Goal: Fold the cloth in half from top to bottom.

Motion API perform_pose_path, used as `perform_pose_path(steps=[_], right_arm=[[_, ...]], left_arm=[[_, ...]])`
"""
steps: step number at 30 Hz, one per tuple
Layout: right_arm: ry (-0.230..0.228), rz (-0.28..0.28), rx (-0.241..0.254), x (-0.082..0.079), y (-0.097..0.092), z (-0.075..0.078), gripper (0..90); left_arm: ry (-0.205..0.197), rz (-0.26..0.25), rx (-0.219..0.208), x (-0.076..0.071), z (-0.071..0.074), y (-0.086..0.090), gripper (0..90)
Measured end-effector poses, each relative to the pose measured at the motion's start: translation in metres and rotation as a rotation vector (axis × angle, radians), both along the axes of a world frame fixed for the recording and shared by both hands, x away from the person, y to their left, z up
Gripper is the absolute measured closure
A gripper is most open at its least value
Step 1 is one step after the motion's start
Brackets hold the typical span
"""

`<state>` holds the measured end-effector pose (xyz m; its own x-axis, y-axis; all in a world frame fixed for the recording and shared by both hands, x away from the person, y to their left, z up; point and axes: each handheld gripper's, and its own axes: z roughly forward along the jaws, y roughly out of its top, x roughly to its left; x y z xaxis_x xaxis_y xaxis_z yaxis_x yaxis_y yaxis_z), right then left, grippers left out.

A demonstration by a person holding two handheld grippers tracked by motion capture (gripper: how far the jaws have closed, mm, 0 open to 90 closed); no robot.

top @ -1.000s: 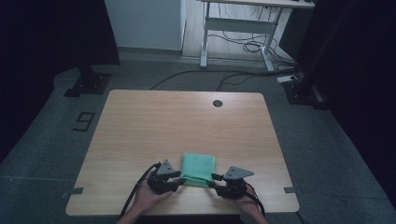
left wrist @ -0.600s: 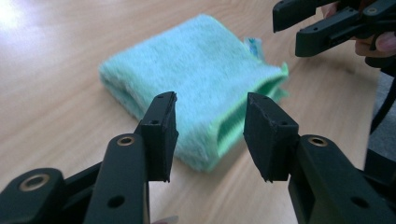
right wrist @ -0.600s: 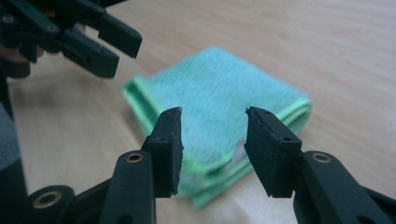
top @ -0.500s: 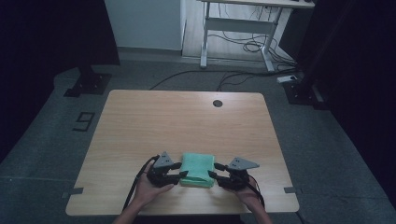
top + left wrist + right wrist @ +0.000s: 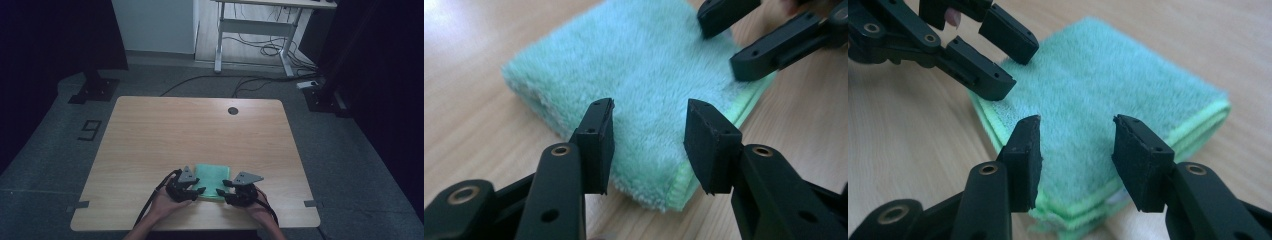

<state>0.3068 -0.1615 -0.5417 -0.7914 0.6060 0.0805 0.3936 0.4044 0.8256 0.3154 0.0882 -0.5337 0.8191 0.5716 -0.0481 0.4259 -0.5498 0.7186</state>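
both hand-held grippers, left [image 5: 650,145] and right [image 5: 1077,155], gape empty, right's jaws just widened. folded towel [image 5: 210,181] sits between them at worktop [image 5: 150,135] near edge. shallow pinch grabs one layer; fold opens.

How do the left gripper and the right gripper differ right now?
The left gripper sits at the towel's left edge, the right gripper at its right. The left gripper's grey plate looks smaller and the right gripper's wider. Both are open, nothing pinched, jaws over the folded towel.
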Motion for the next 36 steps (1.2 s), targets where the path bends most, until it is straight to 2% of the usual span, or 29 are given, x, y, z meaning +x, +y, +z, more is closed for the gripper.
perform_pose_path(steps=[4, 9, 11, 14, 18, 20, 25, 31, 33, 36], right_arm=[[0.009, 0.000, -0.035, -0.002, -0.001, -0.005, 54.0], [0.005, 0.003, -0.043, -0.003, -0.001, -0.006, 53.1], [0.004, 0.004, -0.027, -0.003, -0.002, -0.004, 52.4], [-0.011, -0.025, 0.018, 0.002, -0.005, 0.005, 52.4], [-0.016, -0.068, 0.049, 0.017, -0.006, 0.016, 52.6], [-0.013, -0.084, 0.051, 0.026, -0.003, 0.018, 53.0], [0.007, -0.118, -0.002, 0.049, 0.010, 0.011, 52.9], [0.043, -0.125, -0.055, 0.057, 0.012, -0.002, 53.0], [0.053, -0.125, -0.052, 0.057, 0.011, -0.004, 53.5], [0.044, -0.126, -0.054, 0.056, 0.011, -0.006, 53.7]], left_arm=[[0.017, 0.010, -0.013, 0.001, -0.004, 0.002, 54.1], [0.007, 0.012, -0.005, 0.000, -0.003, 0.001, 53.0], [0.000, 0.009, -0.024, 0.000, 0.005, 0.002, 51.9], [-0.018, 0.012, -0.049, 0.004, 0.018, 0.003, 51.7], [-0.031, 0.032, -0.053, 0.018, 0.029, 0.000, 51.6], [-0.008, 0.047, -0.062, 0.030, 0.027, -0.003, 52.0], [0.037, 0.082, -0.053, 0.051, 0.013, -0.005, 52.6], [0.060, 0.092, -0.016, 0.053, -0.001, -0.005, 52.7], [0.061, 0.097, -0.024, 0.053, -0.005, -0.005, 52.7], [0.057, 0.099, -0.023, 0.052, -0.006, -0.005, 52.9]])
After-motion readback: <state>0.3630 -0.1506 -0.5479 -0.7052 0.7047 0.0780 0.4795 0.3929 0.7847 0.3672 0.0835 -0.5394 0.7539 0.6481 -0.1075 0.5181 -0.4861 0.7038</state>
